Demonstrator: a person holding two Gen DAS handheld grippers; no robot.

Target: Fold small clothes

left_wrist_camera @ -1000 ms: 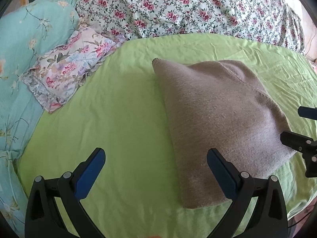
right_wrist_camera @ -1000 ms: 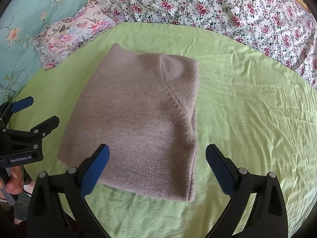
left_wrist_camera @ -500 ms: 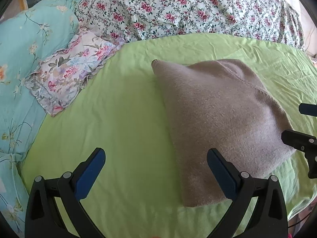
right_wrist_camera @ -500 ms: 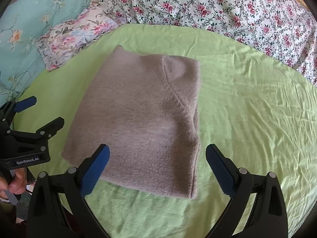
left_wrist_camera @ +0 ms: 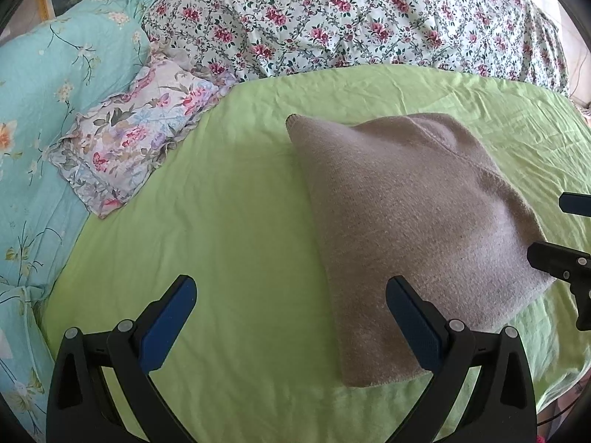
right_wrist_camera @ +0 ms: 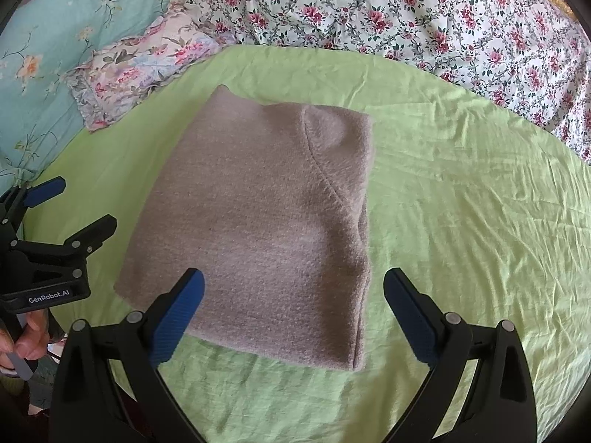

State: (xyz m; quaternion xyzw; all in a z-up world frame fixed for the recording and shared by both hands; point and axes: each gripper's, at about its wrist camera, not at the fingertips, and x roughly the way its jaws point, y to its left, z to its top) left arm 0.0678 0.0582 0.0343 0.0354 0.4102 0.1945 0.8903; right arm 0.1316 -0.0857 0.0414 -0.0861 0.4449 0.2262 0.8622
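In the left wrist view the left gripper (left_wrist_camera: 291, 308) is nearest, its blue-padded jaws spread wide and empty above the green sheet (left_wrist_camera: 229, 243), with its right finger over the near left edge of the garment. In the right wrist view the right gripper (right_wrist_camera: 293, 302) is likewise spread wide, holding nothing, hovering above the near edge of the garment. At the left edge of that view a hand (right_wrist_camera: 22, 336) grips the handle of the left gripper, which sits just beside the garment's left edge.

The grey knit sweater (right_wrist_camera: 266, 221) lies folded into a flat rectangle on the green sheet, roughly in the middle of the bed, with a curved seam running across its far right part. The sheet around it is creased, more so to the right.

Further off to the left lies a small floral pillow (left_wrist_camera: 136, 136) with a frilled edge, resting against a turquoise flowered quilt (left_wrist_camera: 48, 85). Along the far side stretches a white bedcover with pink roses (right_wrist_camera: 406, 14).
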